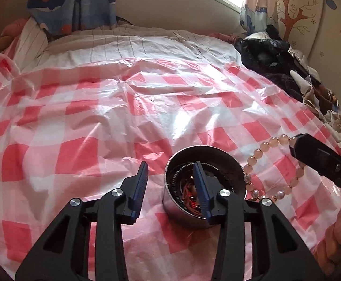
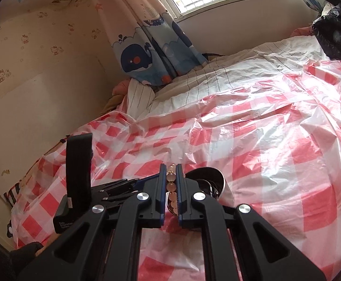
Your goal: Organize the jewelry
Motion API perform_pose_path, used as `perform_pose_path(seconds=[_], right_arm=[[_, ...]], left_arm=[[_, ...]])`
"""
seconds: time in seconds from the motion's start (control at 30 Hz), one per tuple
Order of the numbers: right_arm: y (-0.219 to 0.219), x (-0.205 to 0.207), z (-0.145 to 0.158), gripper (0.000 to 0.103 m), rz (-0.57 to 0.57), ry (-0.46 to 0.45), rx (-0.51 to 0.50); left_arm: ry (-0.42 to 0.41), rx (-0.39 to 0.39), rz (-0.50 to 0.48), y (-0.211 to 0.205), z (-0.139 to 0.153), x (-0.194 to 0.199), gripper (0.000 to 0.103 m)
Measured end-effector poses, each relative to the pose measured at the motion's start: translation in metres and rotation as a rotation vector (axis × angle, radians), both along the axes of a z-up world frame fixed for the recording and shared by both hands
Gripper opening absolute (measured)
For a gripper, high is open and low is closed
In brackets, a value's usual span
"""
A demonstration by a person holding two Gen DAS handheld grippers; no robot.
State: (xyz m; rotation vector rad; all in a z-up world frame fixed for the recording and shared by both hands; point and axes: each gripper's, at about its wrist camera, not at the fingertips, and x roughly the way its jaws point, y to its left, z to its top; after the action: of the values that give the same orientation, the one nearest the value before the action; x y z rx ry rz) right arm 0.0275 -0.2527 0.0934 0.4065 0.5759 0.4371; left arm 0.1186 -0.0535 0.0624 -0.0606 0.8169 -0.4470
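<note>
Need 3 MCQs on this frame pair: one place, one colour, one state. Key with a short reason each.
1. Where is the round silver metal tin relative to the left gripper?
A. Far back by the window
B. Just ahead of it, behind its right jaw
C. On the pile of dark clothes

2. What colour is the checked plastic sheet on the bed?
A. Red and white
B. Blue and yellow
C. Plain green

3. What state is the right gripper in?
A. Wide open, empty
B. Shut on the tin
C. Shut on the pale pink bead bracelet

Key:
1 B: in the left wrist view the tin sits on the sheet, partly hidden by the right jaw.
2 A: red and white squares show in both views.
3 C: the right wrist view shows beads pinched between the jaws, and the loop hangs beside the tin.
</note>
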Motion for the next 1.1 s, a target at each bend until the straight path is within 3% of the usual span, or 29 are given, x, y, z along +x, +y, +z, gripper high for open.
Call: perform_pose_path(seconds=[0.1, 0.13, 0.2, 0.27, 0.43, 0.5, 0.63, 0.73, 0.9, 1.03, 1.1], right_arm=[[0.003, 0.023, -0.007, 0.008, 0.058, 0.051, 0.1], [0.006, 0.033, -0.015, 0.009, 0.049, 0.1, 0.07], [0.011, 0.046, -0.029, 0.009, -0.038, 0.158, -0.085], [0.004, 0.046, -0.041, 0.009, -0.093, 0.188, -0.121], [-0.012, 0.019, -0.046, 0.013, -0.127, 0.188, -0.115], [-0.015, 0.003, -0.051, 0.03, -0.14, 0.191, -0.125], [-0.004, -0.009, -0.05, 0.03, -0.14, 0.179, -0.203], [0.01, -0.02, -0.042, 0.041, -0.121, 0.137, -0.249], [0.023, -0.053, -0.07, 0.044, -0.086, 0.179, -0.277], [0.028, -0.051, -0.061, 0.046, -0.101, 0.157, -0.296], [0.034, -0.039, -0.051, 0.055, -0.087, 0.137, -0.318]], left_arm=[[0.0, -0.016, 0.032, 0.018, 0.002, -0.001, 0.04], [0.001, -0.018, 0.038, 0.022, 0.003, -0.003, 0.04], [0.004, -0.023, 0.045, 0.029, 0.004, -0.007, 0.044], [0.001, -0.021, 0.05, 0.034, 0.004, -0.015, 0.046], [0.005, 0.004, 0.061, 0.036, 0.002, -0.039, 0.054], [0.008, 0.028, 0.065, 0.035, -0.002, -0.053, 0.062], [0.037, 0.057, 0.072, 0.035, -0.014, -0.08, 0.066], [0.04, 0.071, 0.084, 0.036, -0.021, -0.099, 0.07], [0.06, 0.063, 0.1, 0.035, -0.032, -0.123, 0.073], [0.057, 0.063, 0.116, 0.034, -0.038, -0.134, 0.078], [0.058, 0.069, 0.12, 0.032, -0.041, -0.136, 0.079]])
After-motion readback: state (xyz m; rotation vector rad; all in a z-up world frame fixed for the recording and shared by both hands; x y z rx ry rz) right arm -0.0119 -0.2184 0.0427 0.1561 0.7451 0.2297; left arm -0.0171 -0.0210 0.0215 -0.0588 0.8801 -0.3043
